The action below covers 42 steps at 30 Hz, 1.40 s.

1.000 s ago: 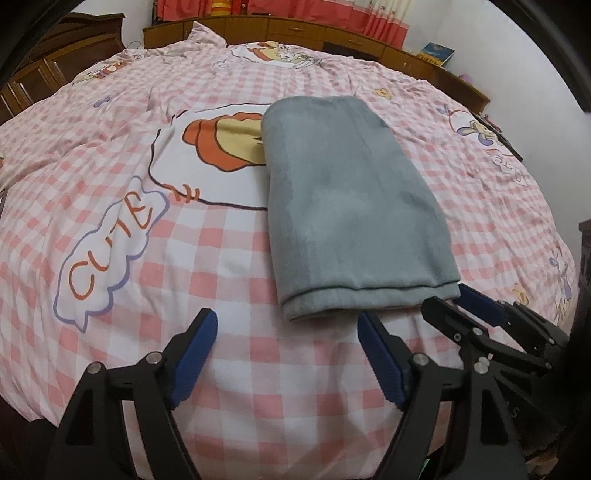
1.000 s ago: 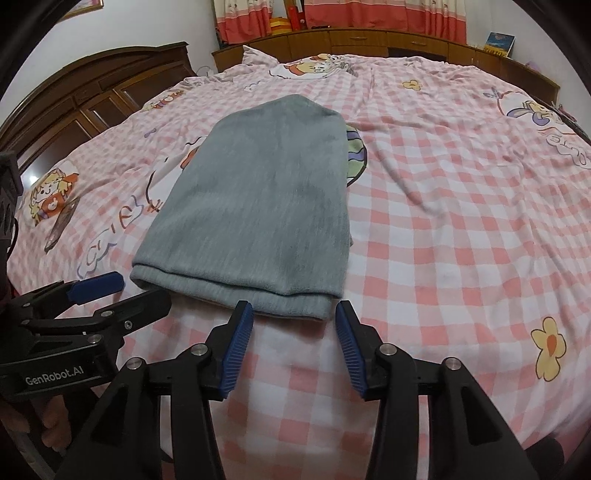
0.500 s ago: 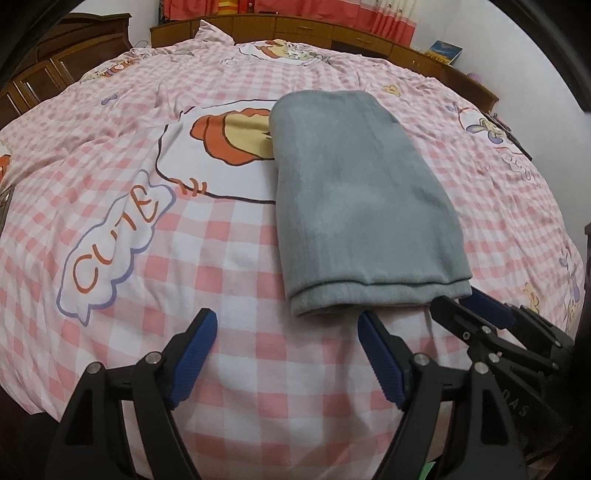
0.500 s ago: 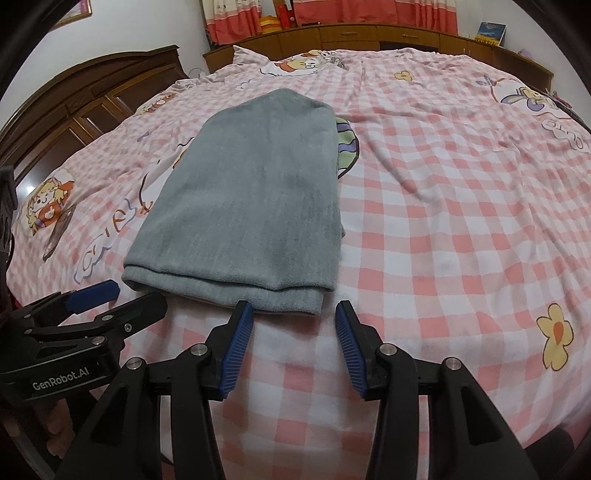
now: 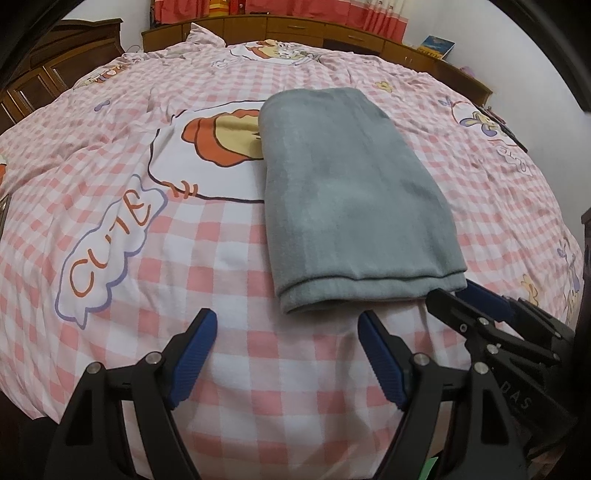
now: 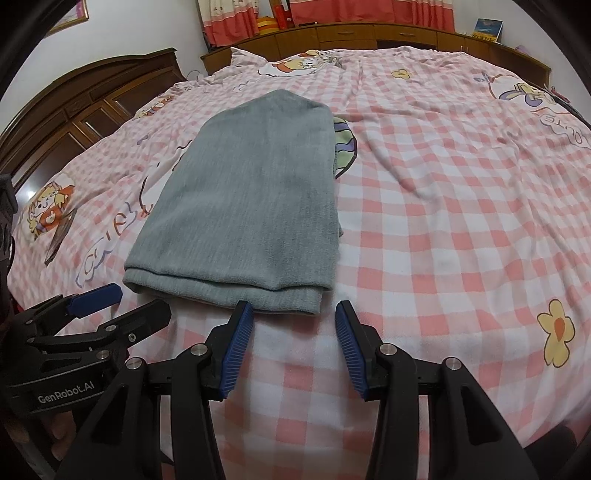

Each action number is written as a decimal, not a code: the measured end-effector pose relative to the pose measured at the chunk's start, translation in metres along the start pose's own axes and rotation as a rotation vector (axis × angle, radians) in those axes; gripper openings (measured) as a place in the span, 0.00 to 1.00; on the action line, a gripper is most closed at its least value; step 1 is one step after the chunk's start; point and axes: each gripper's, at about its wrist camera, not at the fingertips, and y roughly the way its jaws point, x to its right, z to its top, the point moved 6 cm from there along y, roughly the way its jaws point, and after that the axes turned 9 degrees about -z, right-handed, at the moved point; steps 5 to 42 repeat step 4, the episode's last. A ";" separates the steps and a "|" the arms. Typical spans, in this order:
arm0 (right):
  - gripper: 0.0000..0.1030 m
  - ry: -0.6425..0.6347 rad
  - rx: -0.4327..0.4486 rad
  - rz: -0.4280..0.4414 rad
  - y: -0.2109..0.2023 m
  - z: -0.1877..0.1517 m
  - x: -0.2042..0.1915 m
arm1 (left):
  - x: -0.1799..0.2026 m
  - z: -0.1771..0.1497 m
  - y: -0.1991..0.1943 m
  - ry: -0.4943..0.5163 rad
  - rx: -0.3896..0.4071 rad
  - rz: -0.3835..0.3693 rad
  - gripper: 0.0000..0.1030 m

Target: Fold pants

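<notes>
One gray pants (image 5: 354, 199) bundle, lengthwise toward the headboard (image 6: 88, 107).

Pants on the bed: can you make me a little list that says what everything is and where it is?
pants: grey pants, folded into a long flat stack, lying on the bed
bed cover: pink and white checked sheet with cartoon pictures and the word CUTE
left gripper: left gripper, open, empty, just short of the near edge of the pants
right gripper: right gripper, open, empty, at the near right corner of the pants
behind the bed: wooden cabinets and red curtains
</notes>
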 end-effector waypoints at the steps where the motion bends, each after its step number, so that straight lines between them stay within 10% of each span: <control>1: 0.46 0.000 0.000 0.000 0.000 0.000 0.000 | 0.000 0.000 0.000 0.001 -0.001 -0.001 0.80; 42: 0.46 0.001 0.000 0.001 0.000 0.000 0.000 | 0.001 0.001 0.000 -0.001 -0.006 -0.005 0.80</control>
